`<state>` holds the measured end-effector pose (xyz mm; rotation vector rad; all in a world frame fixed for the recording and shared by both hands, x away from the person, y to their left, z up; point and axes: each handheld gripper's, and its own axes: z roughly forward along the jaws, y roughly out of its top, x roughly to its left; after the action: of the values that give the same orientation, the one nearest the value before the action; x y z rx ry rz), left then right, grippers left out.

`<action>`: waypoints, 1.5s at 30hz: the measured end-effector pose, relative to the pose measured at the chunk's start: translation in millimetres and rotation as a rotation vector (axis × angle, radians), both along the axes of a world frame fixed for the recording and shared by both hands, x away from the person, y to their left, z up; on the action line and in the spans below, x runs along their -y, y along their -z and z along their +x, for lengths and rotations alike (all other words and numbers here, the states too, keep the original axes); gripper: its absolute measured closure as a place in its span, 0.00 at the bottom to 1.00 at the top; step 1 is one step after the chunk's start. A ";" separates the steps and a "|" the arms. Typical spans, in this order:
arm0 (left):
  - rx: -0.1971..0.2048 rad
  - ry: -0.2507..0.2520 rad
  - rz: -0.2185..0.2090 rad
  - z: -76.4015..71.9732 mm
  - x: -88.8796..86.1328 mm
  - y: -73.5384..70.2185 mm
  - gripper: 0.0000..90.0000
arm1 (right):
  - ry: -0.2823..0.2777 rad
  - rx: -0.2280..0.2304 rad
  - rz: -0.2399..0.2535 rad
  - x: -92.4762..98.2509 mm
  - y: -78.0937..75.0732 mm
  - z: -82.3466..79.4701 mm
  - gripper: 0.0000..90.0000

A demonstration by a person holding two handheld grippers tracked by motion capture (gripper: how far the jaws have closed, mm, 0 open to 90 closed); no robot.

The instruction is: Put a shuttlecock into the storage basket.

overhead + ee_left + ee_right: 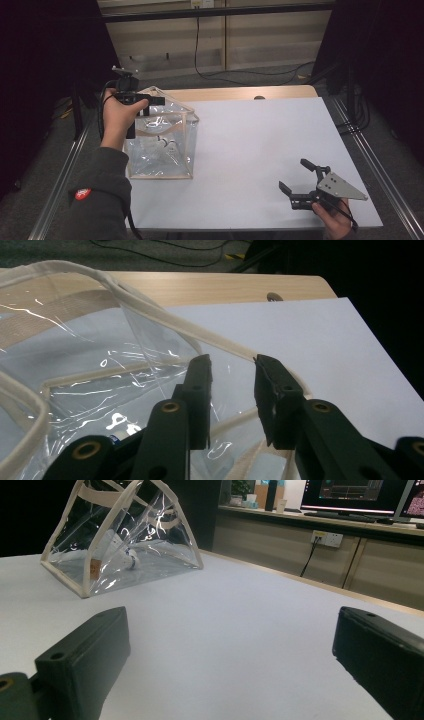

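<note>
The white desk is lit evenly from above, while the surroundings at both side edges are lost in darkness. Bright glare streaks are seen on the clear plastic bag. In both gripper views the near jaws are rendered dark and slightly soft. Shadows are faint.

lab/office | monitors | black curtains | wall socket

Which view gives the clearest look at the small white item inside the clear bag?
The right gripper view: the white item shows side-on through the clear bag. In the high view it is a small white spot under glare; in the left gripper view only a blurred white patch shows.
</note>
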<state>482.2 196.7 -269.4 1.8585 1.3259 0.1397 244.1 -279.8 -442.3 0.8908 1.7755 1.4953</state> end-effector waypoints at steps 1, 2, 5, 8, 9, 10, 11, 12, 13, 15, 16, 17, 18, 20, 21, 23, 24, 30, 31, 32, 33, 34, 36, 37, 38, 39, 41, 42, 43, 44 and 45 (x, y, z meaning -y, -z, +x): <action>-0.004 0.004 -0.008 -0.6 0.8 0.0 0.74 | 0.001 -0.001 -0.001 0.0 0.0 0.1 0.02; -0.007 0.018 -0.003 -1.0 0.7 -0.1 0.74 | -0.001 0.000 0.002 -0.2 0.3 0.4 0.02; -0.004 0.026 -0.012 -2.4 2.9 0.6 0.72 | 0.001 0.000 0.000 -0.1 0.4 0.6 0.02; -0.002 0.040 -0.019 -4.3 5.0 0.4 0.68 | 0.005 -0.003 0.002 -0.1 -0.1 0.0 0.02; -0.001 0.045 -0.022 -5.2 6.2 0.5 0.66 | 0.006 -0.001 0.000 -0.1 -0.3 -0.1 0.02; 0.000 0.058 -0.024 -5.9 6.7 0.7 0.65 | 0.002 0.001 -0.002 0.0 -0.3 0.0 0.02; -0.001 0.065 -0.025 -6.7 7.8 0.9 0.63 | 0.002 0.002 -0.002 -0.1 -0.4 -0.1 0.02; 0.001 0.073 -0.023 -7.5 8.9 1.2 0.60 | 0.002 0.001 0.000 -0.2 -0.5 -0.1 0.02; 0.001 0.080 -0.029 -8.3 9.8 1.5 0.58 | 0.002 0.000 0.000 -0.3 -0.5 -0.1 0.02; -0.007 0.095 -0.033 -9.9 11.0 1.8 0.55 | 0.002 0.001 -0.002 -0.2 -0.4 -0.2 0.02; -0.009 0.100 -0.036 -10.7 11.4 1.8 0.54 | 0.001 0.000 -0.002 -0.2 -0.3 -0.2 0.02; -0.010 0.102 -0.040 -11.5 12.0 2.0 0.53 | -0.001 0.002 -0.006 0.1 -0.2 -0.2 0.02; -0.007 0.108 -0.039 -12.1 12.2 1.9 0.52 | -0.001 0.002 -0.006 0.1 -0.2 -0.3 0.02; 0.000 0.108 -0.058 -13.6 12.9 2.3 0.48 | 0.002 0.001 0.000 -0.2 -0.6 -0.3 0.02; 0.001 0.112 -0.060 -14.1 13.0 2.6 0.47 | 0.001 0.001 0.000 -0.2 -0.6 -0.2 0.02; 0.004 0.113 -0.058 -15.5 13.8 3.1 0.45 | 0.000 0.002 -0.008 -0.2 -0.7 -0.3 0.02; 0.004 0.119 -0.061 -16.1 14.1 3.6 0.44 | 0.000 0.001 -0.007 -0.4 -0.7 -0.4 0.02; 0.011 0.145 -0.078 -20.5 16.0 6.5 0.38 | 0.002 0.003 -0.002 0.3 -1.0 -0.7 0.02; 0.015 0.146 -0.085 -21.1 16.0 7.0 0.38 | 0.003 0.004 -0.003 0.2 -1.1 -0.7 0.02; 0.015 0.151 -0.087 -21.5 16.0 7.4 0.36 | 0.003 0.001 -0.002 -0.1 -1.0 -0.8 0.02; 0.017 0.151 -0.086 -22.0 16.2 7.7 0.35 | 0.000 0.002 -0.001 -0.3 -0.9 -0.6 0.02; 0.017 0.154 -0.089 -22.5 16.4 8.3 0.35 | 0.000 0.002 -0.006 -0.3 -0.8 -0.6 0.02; 0.013 0.164 -0.094 -23.9 17.5 9.4 0.34 | -0.001 0.003 -0.006 -0.6 -0.8 -0.8 0.02; 0.012 0.172 -0.101 -24.7 17.6 9.9 0.34 | -0.001 0.003 -0.005 -0.6 -0.9 -0.9 0.02; 0.013 0.173 -0.105 -25.8 18.4 10.4 0.33 | -0.002 0.004 -0.006 -0.2 -0.9 -0.8 0.02; 0.015 0.182 -0.106 -26.9 18.7 10.7 0.32 | -0.001 0.004 -0.006 0.0 -0.9 -0.8 0.02; 0.017 0.192 -0.104 -28.9 19.5 11.9 0.31 | 0.002 0.002 -0.002 0.0 -0.9 -0.9 0.02; 0.022 0.196 -0.102 -30.0 19.9 12.5 0.30 | 0.002 0.001 -0.002 -0.1 -0.9 -1.0 0.02; 0.024 0.199 -0.106 -31.4 20.5 13.0 0.29 | -0.001 0.004 -0.004 -0.1 -0.9 -0.6 0.02; 0.026 0.215 -0.108 -32.5 20.2 13.4 0.28 | 0.000 0.004 -0.007 -0.3 -1.0 -0.6 0.02; 0.029 0.218 -0.110 -33.8 20.4 13.9 0.28 | 0.000 0.002 -0.007 -0.3 -0.8 -0.6 0.02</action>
<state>448.4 176.3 -283.3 1.8850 1.0814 -0.0201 243.5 -279.5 -441.5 0.8860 1.7781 1.4888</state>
